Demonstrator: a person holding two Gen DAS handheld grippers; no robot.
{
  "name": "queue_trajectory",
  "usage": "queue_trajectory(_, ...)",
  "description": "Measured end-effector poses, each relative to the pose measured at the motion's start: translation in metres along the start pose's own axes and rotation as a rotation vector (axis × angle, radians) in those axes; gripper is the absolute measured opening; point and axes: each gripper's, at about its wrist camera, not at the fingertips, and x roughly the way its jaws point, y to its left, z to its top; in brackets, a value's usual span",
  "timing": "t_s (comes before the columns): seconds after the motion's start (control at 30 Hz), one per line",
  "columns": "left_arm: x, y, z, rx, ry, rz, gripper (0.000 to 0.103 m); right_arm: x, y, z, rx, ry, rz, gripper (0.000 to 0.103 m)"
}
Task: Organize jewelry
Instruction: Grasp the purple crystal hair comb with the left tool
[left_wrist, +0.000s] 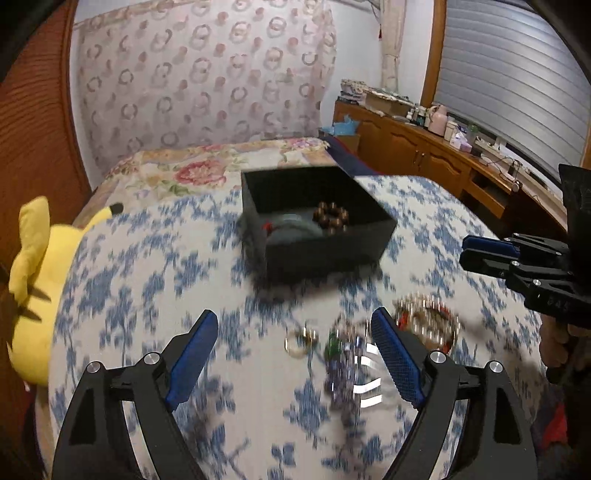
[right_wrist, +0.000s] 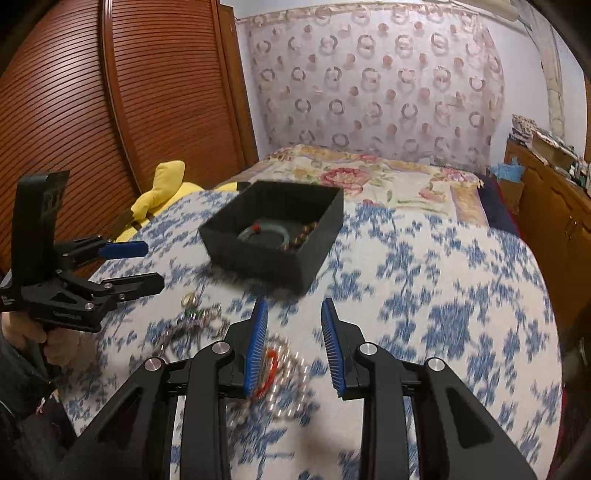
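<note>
A black open box (left_wrist: 325, 254) (right_wrist: 258, 254) sits on the blue-flowered bedspread. It holds a brown bead bracelet (left_wrist: 331, 217) (right_wrist: 301, 236) and a grey-green bangle (left_wrist: 291, 225) (right_wrist: 264, 232). Loose jewelry lies in front of it: a pearl bracelet with red thread (left_wrist: 428, 325) (right_wrist: 284, 373), a ring (left_wrist: 301, 341) (right_wrist: 189, 300) and a tangle of purple and green pieces (left_wrist: 343, 365) (right_wrist: 192, 325). My left gripper (left_wrist: 293, 325) (right_wrist: 153, 266) is open and empty above the loose pile. My right gripper (right_wrist: 293, 314) (left_wrist: 465, 251) is open and empty above the pearl bracelet.
A yellow plush toy (left_wrist: 35, 295) (right_wrist: 162, 192) lies at the bed's left edge by a wooden louvred door (right_wrist: 110, 110). A wooden cabinet (left_wrist: 436, 158) with clutter stands at the right. A floral blanket (left_wrist: 207, 166) covers the far bed.
</note>
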Motion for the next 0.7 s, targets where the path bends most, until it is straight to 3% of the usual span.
queue_trajectory(0.23,0.000,0.001,-0.027,-0.044,0.049,-0.041,0.081,-0.007,0.008,-0.032,0.026,0.025,-0.006,0.033)
queue_trajectory(0.47,0.009,-0.008,-0.038,-0.070,0.106,-0.110,0.054,-0.014,0.010,-0.059,0.035,0.051,-0.035,0.042)
queue_trajectory(0.7,0.019,-0.018,-0.030,-0.073,0.124,-0.119,0.050,-0.016,0.010,-0.072,0.033,0.058,-0.050,0.043)
